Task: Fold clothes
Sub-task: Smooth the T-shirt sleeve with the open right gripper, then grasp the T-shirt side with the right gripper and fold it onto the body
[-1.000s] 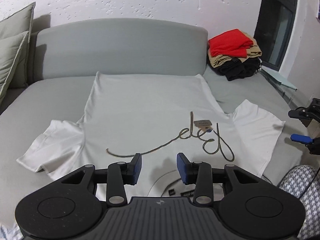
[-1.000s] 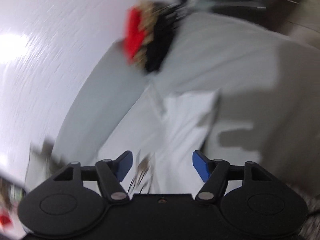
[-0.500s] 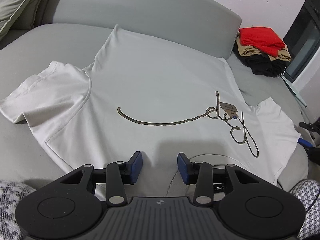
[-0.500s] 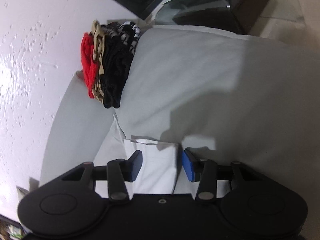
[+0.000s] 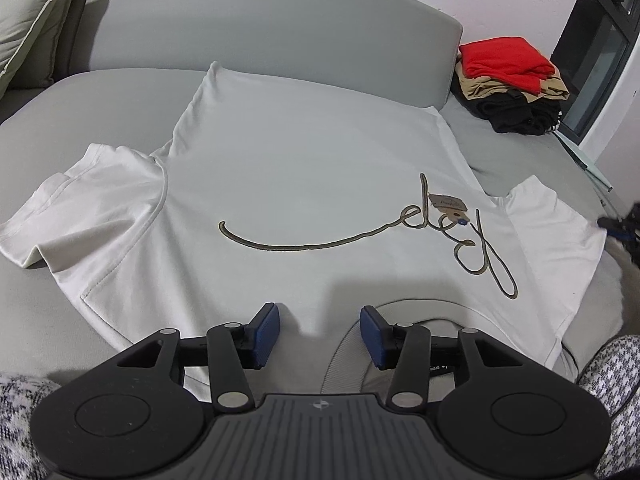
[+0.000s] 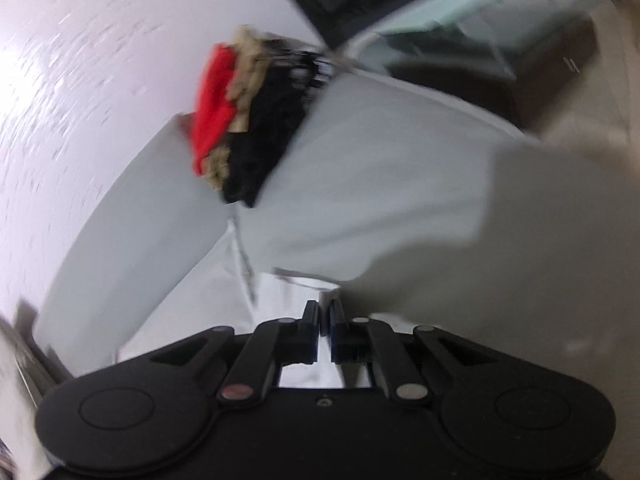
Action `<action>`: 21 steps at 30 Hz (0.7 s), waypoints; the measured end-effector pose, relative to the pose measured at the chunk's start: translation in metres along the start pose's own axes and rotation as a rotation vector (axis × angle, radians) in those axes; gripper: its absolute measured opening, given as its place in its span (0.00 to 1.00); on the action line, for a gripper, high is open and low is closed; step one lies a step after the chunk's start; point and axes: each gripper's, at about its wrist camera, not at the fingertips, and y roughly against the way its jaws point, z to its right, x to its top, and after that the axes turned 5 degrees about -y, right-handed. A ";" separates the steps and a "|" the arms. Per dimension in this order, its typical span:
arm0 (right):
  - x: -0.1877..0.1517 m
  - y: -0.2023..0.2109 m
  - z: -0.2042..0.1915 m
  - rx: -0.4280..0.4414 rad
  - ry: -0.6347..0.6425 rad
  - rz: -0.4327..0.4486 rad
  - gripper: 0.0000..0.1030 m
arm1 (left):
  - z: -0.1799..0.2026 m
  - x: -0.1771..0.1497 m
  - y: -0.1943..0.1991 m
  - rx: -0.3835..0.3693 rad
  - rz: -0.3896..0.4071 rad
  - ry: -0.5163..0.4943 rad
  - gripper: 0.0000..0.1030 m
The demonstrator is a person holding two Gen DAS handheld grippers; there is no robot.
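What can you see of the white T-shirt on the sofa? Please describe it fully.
The white T-shirt lies spread flat on the grey sofa, its collar nearest the camera, both short sleeves out. It looks like soft cotton, with a golden cursive line and a small tag across the chest. The left tool hovers open near the collar. The right tool has closed at its sleeve edge.

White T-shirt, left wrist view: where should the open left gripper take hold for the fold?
Probably the white T-shirt's shoulder edge just left of the collar. It lies flat and bare right ahead of the left gripper, so come in low from the near side, one pad under the edge.
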 end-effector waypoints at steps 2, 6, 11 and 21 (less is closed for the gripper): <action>-0.008 0.000 -0.024 0.003 0.107 0.004 0.05 | 0.000 0.000 0.001 -0.003 0.001 0.001 0.44; -0.037 0.002 -0.073 0.030 0.337 -0.003 0.05 | 0.002 -0.001 0.002 -0.006 0.003 -0.010 0.44; -0.085 0.001 -0.112 0.080 0.568 -0.067 0.05 | 0.003 -0.001 0.003 -0.007 0.002 -0.017 0.44; -0.092 -0.016 -0.088 0.125 0.394 -0.319 0.24 | 0.004 -0.001 0.003 -0.004 -0.001 -0.018 0.44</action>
